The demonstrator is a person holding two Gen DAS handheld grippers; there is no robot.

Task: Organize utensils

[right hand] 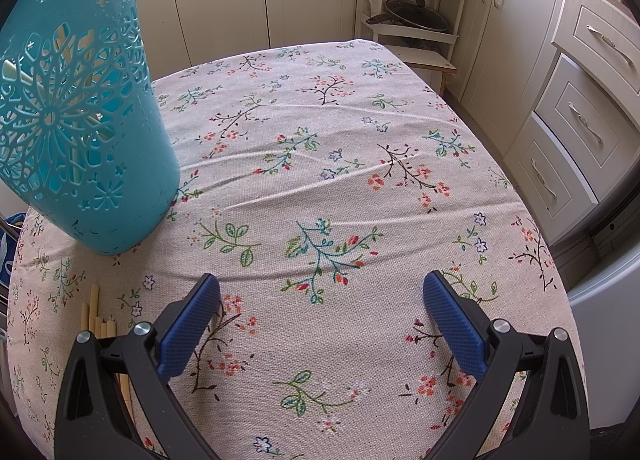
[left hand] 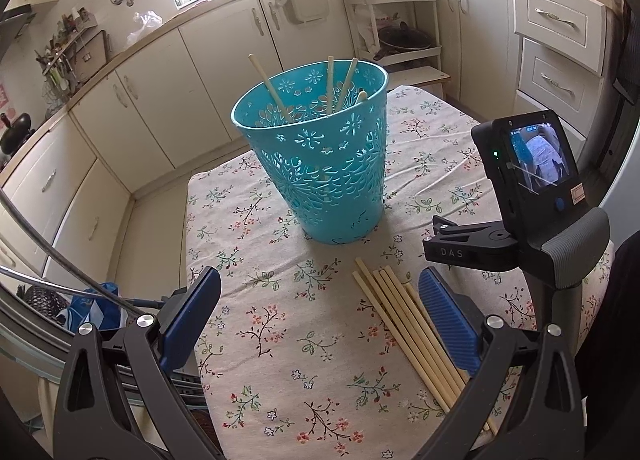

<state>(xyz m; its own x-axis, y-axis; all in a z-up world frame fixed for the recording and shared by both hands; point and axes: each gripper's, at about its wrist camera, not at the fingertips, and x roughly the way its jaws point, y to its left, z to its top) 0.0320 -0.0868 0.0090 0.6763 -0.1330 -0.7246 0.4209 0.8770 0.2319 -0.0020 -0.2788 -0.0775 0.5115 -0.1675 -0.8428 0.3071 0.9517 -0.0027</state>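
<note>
Centrally on a table covered by a floral tablecloth (left hand: 280, 324) stands a turquoise perforated basket (left hand: 320, 163), upright, holding several wooden chopsticks (left hand: 330, 79) that lean against its inner wall and project above its rim. Nearer the camera, a loose bundle of chopsticks (left hand: 404, 324) lies flat on the cloth, apart from the basket's base and roughly parallel to one another, running toward the lower right.

Left gripper (left hand: 320, 296): jaws spread wide, blue ribbed pads (left hand: 448, 320) empty; the right-hand pad sits over the near part of the loose bundle, though whether it touches the sticks cannot be told. The right-hand device, with its black clamp body and small lit screen (left hand: 538, 157), appears at the right edge of the left wrist view, above the cloth.

Right gripper (right hand: 320, 296): jaws likewise wide apart, nothing between the blue pads (right hand: 188, 324), poised over bare patterned cloth. In this view the basket (right hand: 80, 119) fills the upper left and the ends of the loose chopsticks (right hand: 96, 316) show at the lower left, just beside the left finger.

Cream kitchen cabinets (right hand: 580, 99) and a white shelf rack (right hand: 412, 19) bearing a lidded pan line the background
</note>
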